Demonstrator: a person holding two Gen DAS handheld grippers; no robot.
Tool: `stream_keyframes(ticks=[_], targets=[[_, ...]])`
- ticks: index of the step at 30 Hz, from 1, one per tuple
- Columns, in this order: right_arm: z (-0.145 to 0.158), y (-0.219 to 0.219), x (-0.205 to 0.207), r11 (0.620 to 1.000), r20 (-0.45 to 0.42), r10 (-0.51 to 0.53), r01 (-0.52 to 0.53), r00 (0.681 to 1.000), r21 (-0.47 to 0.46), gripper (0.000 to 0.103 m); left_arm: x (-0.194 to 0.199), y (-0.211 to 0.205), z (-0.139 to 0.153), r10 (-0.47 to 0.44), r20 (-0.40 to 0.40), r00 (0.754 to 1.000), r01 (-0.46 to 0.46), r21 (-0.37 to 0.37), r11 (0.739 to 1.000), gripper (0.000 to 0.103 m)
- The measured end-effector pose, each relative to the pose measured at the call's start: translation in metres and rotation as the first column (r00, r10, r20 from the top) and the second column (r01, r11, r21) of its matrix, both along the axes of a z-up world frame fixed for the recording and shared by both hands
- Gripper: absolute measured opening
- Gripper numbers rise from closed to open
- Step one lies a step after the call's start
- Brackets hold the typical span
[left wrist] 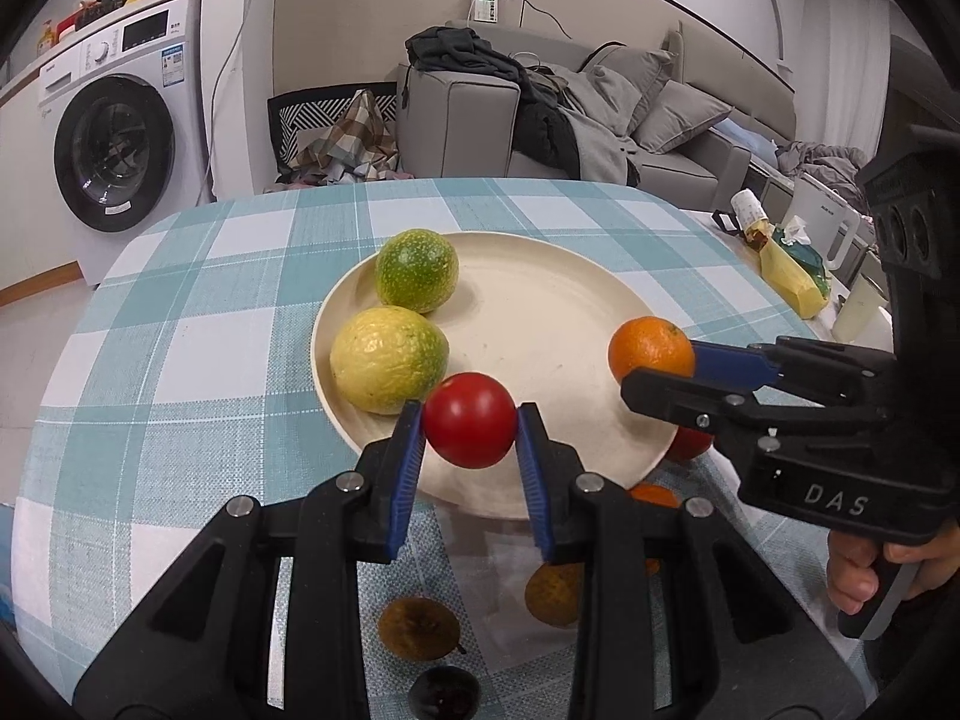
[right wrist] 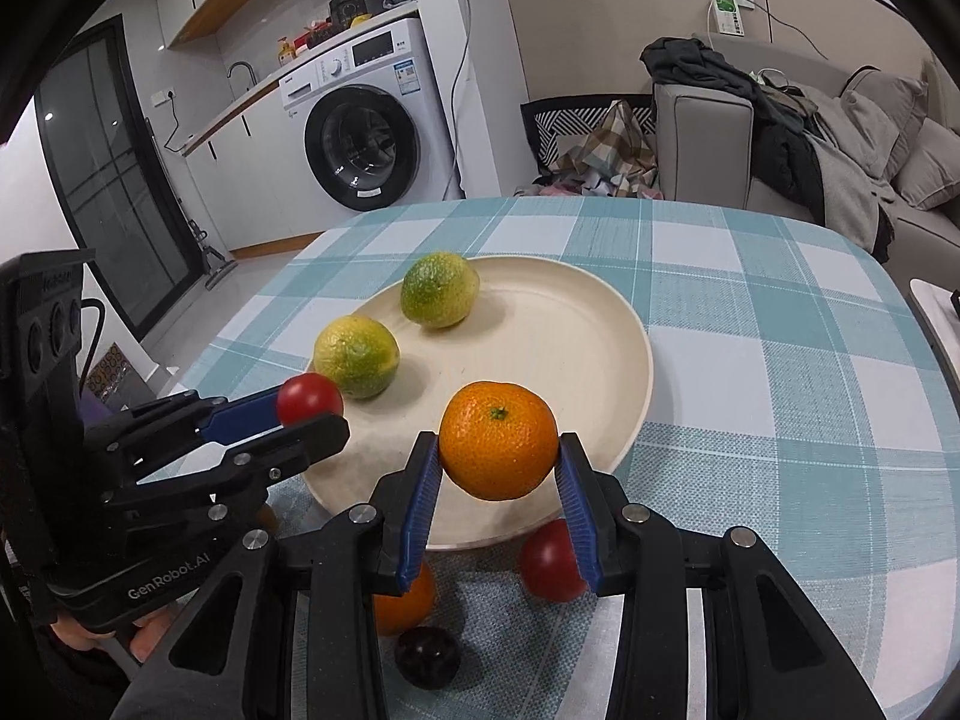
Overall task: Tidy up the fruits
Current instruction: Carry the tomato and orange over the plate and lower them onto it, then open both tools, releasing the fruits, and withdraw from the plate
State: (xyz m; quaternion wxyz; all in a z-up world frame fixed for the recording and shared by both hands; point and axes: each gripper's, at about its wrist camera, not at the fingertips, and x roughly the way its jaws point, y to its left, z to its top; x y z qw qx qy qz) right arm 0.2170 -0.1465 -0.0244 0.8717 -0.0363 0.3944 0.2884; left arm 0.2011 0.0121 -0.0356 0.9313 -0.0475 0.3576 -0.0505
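A cream plate [left wrist: 540, 324] [right wrist: 576, 312] sits on the checked tablecloth and holds a green citrus [left wrist: 417, 270] [right wrist: 439, 290] and a yellow-green citrus [left wrist: 387, 359] [right wrist: 356, 355]. My left gripper [left wrist: 470, 425] [right wrist: 312, 414] is shut on a red tomato [left wrist: 470, 420] [right wrist: 309, 397] just above the plate's near rim. My right gripper [right wrist: 498, 459] [left wrist: 660, 369] is shut on an orange tangerine [right wrist: 498, 439] [left wrist: 651, 347], held above the plate's right rim.
Loose fruit lies on the cloth near the plate's front: another tomato [right wrist: 549, 561] [left wrist: 690, 444], another tangerine [right wrist: 405, 600] [left wrist: 654, 495], two brown fruits [left wrist: 419, 627] [left wrist: 552, 594] and a dark round fruit [right wrist: 427, 657] [left wrist: 444, 693]. Packets and a cup [left wrist: 786, 276] stand at the table's right edge.
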Motion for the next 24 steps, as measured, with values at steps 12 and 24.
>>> stream_keyframes(ticks=[12, 24], targets=[[-0.009, 0.006, 0.009, 0.999, -0.001, -0.011, 0.011, 1.0, -0.04, 0.04, 0.005, 0.001, -0.007, 0.012, -0.027, 1.0, -0.012, -0.001, 1.0, 0.028], [0.0, 0.001, 0.008, 0.995, 0.09, -0.077, 0.082, 0.993, -0.05, 0.051, 0.001, 0.006, 0.0, 0.026, 0.005, 1.0, -0.026, -0.017, 1.0, 0.028]])
